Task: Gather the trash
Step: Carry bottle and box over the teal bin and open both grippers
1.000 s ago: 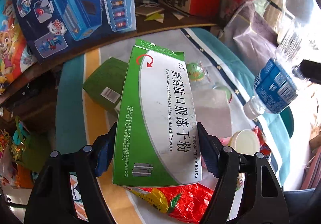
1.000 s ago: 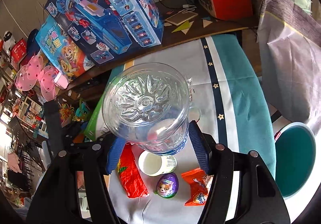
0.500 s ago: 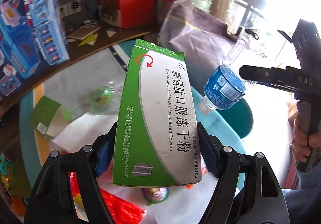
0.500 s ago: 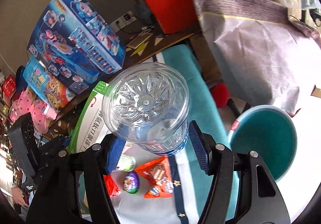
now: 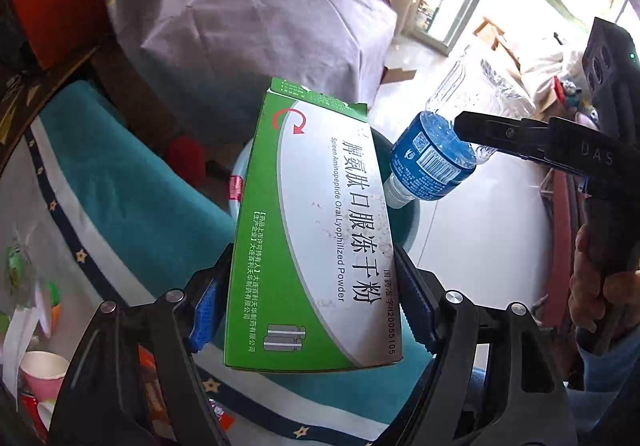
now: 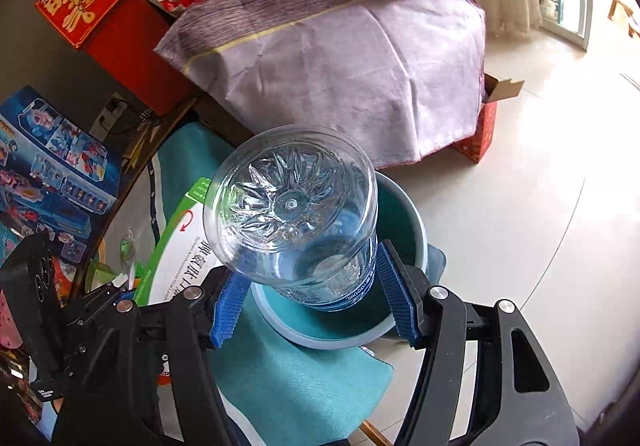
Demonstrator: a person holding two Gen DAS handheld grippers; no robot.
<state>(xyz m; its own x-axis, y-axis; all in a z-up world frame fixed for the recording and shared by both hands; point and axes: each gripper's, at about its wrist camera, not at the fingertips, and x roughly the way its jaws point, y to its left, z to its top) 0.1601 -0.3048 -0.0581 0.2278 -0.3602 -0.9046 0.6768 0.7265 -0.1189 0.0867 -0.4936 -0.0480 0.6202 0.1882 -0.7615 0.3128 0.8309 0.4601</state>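
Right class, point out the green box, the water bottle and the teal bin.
green box (image 5: pixel 316 246), left wrist view, printed front face
water bottle (image 6: pixel 292 206), right wrist view, clear base
teal bin (image 6: pixel 404 218), right wrist view, inner wall

Table (image 5: pixel 24 102): dark wood edge showing, covered by cloth (image 5: pixel 132 182) in teal and white with navy star stripe; cloth corner hangs over edge. On cloth, lower left: pink-and-white paper cup (image 5: pixel 42 370), red snack wrappers (image 5: pixel 218 418), green-and-white packet (image 5: pixel 16 266). Floor (image 6: pixel 532 206): pale glossy tile. On floor just beside table: teal bin (image 6: pixel 404 222), red box (image 6: pixel 482 134) partly under purple cover (image 6: pixel 340 58).
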